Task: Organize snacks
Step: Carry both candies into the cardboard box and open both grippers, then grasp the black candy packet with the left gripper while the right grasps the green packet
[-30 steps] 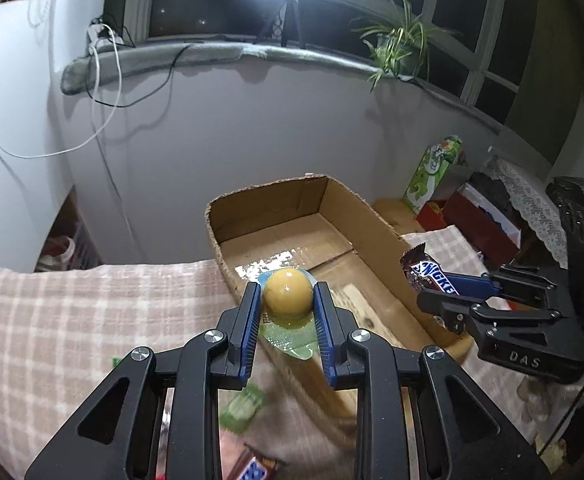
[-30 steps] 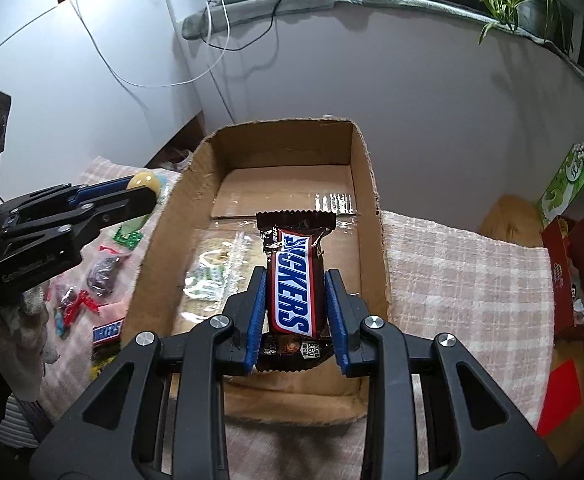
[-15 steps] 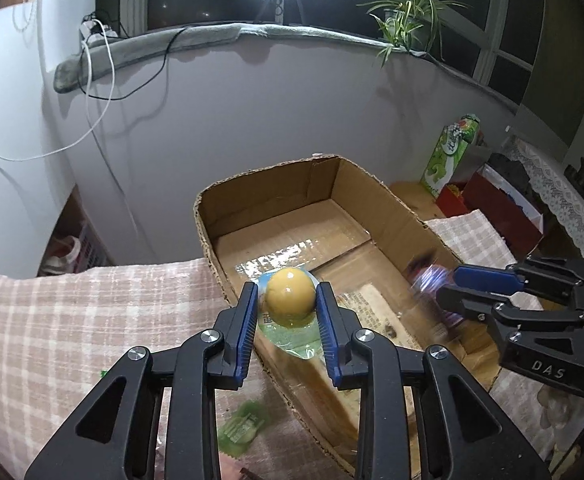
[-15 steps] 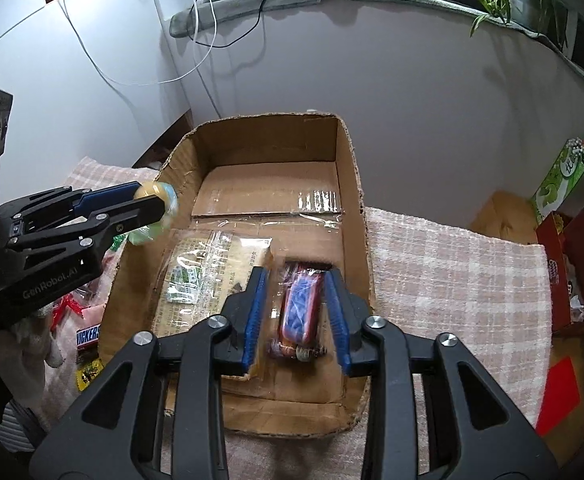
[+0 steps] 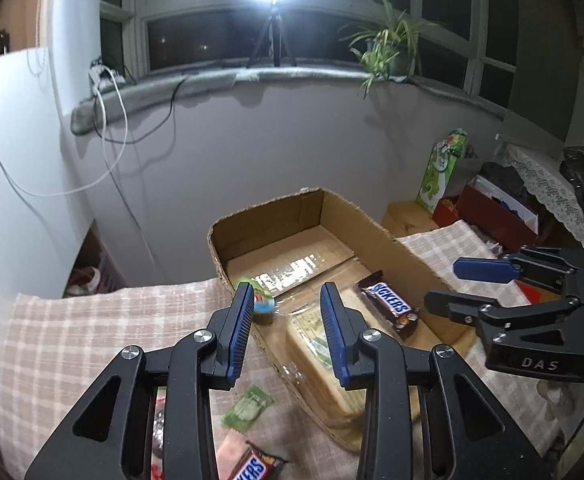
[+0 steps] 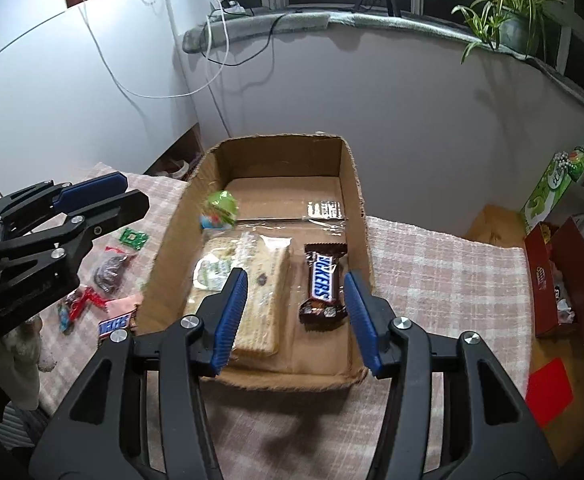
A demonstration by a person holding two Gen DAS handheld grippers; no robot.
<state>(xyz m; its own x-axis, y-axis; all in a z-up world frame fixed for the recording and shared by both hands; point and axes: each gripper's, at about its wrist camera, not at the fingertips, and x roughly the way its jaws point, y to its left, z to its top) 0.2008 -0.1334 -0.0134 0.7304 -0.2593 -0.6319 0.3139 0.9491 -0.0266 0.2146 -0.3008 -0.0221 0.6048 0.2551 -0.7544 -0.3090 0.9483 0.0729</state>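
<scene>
An open cardboard box (image 6: pixel 354 184) (image 5: pixel 376 232) sits on the checked cloth. Inside lie a Snickers bar (image 6: pixel 323 282) (image 5: pixel 390 304) on the right and a clear cracker pack (image 6: pixel 251 280) (image 5: pixel 316 344) beside it. A blurred yellow-green jelly cup (image 6: pixel 219 210) (image 5: pixel 261 304) is in the air at the box's left wall. My left gripper (image 5: pixel 285 320) is open and empty above the box's left wall. My right gripper (image 6: pixel 294 312) is open and empty over the box's near end.
Loose snacks lie on the cloth left of the box: a green candy (image 5: pixel 247 406), a second Snickers (image 5: pixel 253 466) (image 6: pixel 115 324), and red and dark wrapped sweets (image 6: pixel 91 292). A green carton (image 6: pixel 556 188) and a red box (image 6: pixel 560 280) stand to the right.
Both grippers opened. The Snickers bar dropped from my right gripper into the box. The jelly cup left my left gripper and is falling at the box's left side.
</scene>
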